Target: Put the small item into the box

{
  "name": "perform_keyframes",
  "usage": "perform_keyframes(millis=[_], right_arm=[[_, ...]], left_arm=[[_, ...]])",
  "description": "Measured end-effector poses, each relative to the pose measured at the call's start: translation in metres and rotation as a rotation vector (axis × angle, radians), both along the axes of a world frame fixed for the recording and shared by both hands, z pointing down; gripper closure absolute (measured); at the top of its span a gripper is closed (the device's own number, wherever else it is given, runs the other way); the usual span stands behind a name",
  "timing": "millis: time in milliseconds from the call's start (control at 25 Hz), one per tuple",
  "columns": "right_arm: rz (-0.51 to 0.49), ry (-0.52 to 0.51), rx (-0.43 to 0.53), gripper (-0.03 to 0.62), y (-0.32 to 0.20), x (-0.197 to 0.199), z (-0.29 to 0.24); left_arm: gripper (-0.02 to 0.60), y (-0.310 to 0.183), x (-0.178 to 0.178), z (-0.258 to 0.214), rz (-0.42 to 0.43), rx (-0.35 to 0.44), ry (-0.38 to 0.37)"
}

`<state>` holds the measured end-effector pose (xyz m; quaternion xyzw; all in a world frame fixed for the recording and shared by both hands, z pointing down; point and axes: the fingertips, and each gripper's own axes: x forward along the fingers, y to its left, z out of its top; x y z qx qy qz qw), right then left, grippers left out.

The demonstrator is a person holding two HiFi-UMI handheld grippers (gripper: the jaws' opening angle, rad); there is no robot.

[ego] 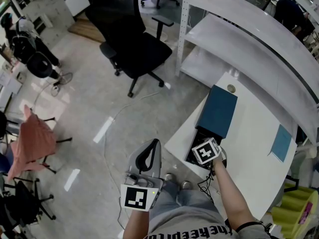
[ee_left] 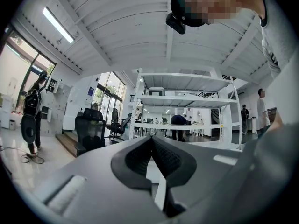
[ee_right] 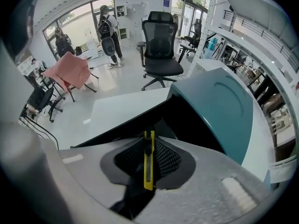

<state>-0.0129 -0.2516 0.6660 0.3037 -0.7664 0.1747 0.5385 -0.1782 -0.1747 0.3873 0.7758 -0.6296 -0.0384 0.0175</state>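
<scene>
A teal box lies on the white table, and its dark open inside faces the table's near edge. My right gripper hovers at that opening, shut on a small yellow utility knife. In the right gripper view the knife stands lengthwise between the jaws, with the black cavity and the teal lid just ahead. My left gripper is held off the table over the floor. It is shut, and the pads meet with nothing between them.
A black office chair stands on the floor beyond the table. White shelving runs along the table's far side. A flat teal piece lies on the table to the right. Pink cloth hangs at far left, near a person.
</scene>
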Motion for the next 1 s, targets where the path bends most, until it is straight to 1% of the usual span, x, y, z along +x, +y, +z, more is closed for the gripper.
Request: perform_keyframes(millis=[320, 440, 560, 760, 920, 1000], right_arm=[[-0.010, 0.013, -0.022, 0.523, 0.002, 0.000, 0.004], [-0.008, 0.013, -0.025, 0.522, 0.002, 0.000, 0.003], [0.010, 0.034, -0.047, 0.520, 0.006, 0.006, 0.006], [-0.022, -0.019, -0.017, 0.497, 0.001, -0.002, 0.001], [0.029, -0.071, -0.064, 0.497, 0.014, 0.002, -0.001], [0.035, -0.094, -0.033, 0.499, 0.011, 0.005, -0.008]], left_arm=[[0.565, 0.001, -0.003, 0.008, -0.001, -0.027, -0.003], [0.565, -0.001, -0.002, 0.004, 0.004, -0.006, 0.012], [0.565, -0.003, -0.002, 0.004, 0.005, -0.008, 0.004], [0.565, -0.004, -0.001, 0.005, 0.009, -0.018, -0.004], [0.565, -0.004, 0.002, 0.003, 0.020, -0.011, -0.007], [0.565, -0.005, 0.004, 0.002, 0.025, -0.014, -0.011]])
